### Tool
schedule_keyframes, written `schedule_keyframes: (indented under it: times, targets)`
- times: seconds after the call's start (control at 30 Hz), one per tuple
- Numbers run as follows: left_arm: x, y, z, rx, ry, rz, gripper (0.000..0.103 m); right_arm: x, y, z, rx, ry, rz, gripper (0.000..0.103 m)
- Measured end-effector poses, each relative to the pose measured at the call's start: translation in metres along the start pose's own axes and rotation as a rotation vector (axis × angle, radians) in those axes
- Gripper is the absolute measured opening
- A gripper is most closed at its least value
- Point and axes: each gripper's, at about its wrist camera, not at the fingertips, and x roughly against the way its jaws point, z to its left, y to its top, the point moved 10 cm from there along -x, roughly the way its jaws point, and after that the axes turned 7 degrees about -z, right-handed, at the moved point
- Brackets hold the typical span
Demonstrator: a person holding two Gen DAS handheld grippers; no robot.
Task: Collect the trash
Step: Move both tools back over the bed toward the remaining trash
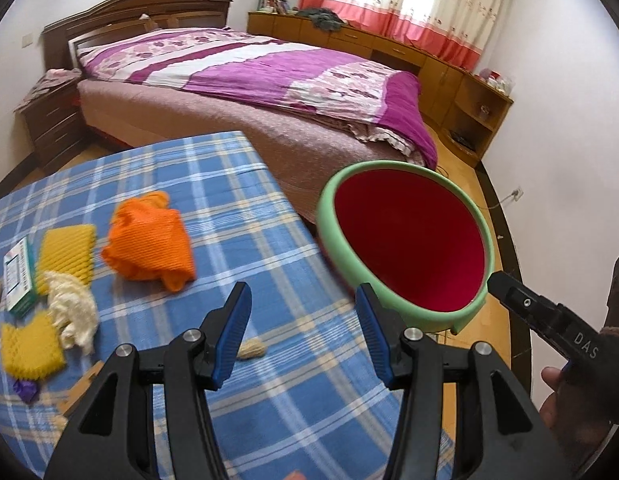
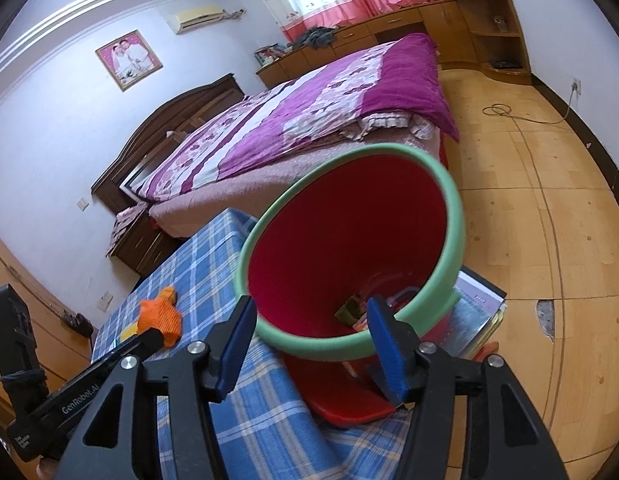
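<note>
Here the blue plaid table (image 1: 213, 184) is stretching ahead of and under both sets of jaws. The red bin with the green rim (image 1: 389, 166) is leaning at the table's edge, mouth tipped toward the cameras, just ahead and to the right of the left gripper (image 1: 301, 290). The right gripper (image 2: 311, 306) is standing with its jaws spread wide. The near arc of the rim is passing between them, and the right-hand finger seems to be hooking inside the rim, not clamping it. A few scraps (image 2: 349, 312) are already lying deep in the bin.

The left gripper's jaws are gaping with nothing between them. Ahead and to their left the orange foam net (image 1: 149, 236) is lying nearest. Well beyond it to the left are the yellow nets (image 1: 65, 252), the white net (image 1: 69, 308) and a small box (image 1: 17, 280). A small pale scrap (image 1: 251, 350) is sitting just beside the left jaw.

The step in hand is probably fetching the orange net. Doing it well means keeping the bin tilted steadily, pinching the net at its bunched middle, and letting go only once it is past the rim.
</note>
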Motion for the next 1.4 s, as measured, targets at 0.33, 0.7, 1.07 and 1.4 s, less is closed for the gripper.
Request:
schedule_keyframes:
  times: [0.33,0.7,1.07,1.4]
  targets:
    - [0.026,-0.006,0.043,0.052,0.059,-0.022,0.054,-0.003,-0.019,0.030,0.046,0.021,0.032,0.063]
    - [0.054,-0.018,0.096,0.119,0.136,-0.049,0.054,-0.007,-0.046,0.067,0.101,0.052,0.077,0.065]
    - [0.078,-0.033,0.151,0.185,0.234,-0.070,0.054,-0.020,-0.077,0.101,0.159,0.091,0.141,0.065]
    - [0.086,-0.053,0.195,0.246,0.308,-0.056,0.054,-0.034,-0.101,0.122,0.207,0.112,0.198,0.065]
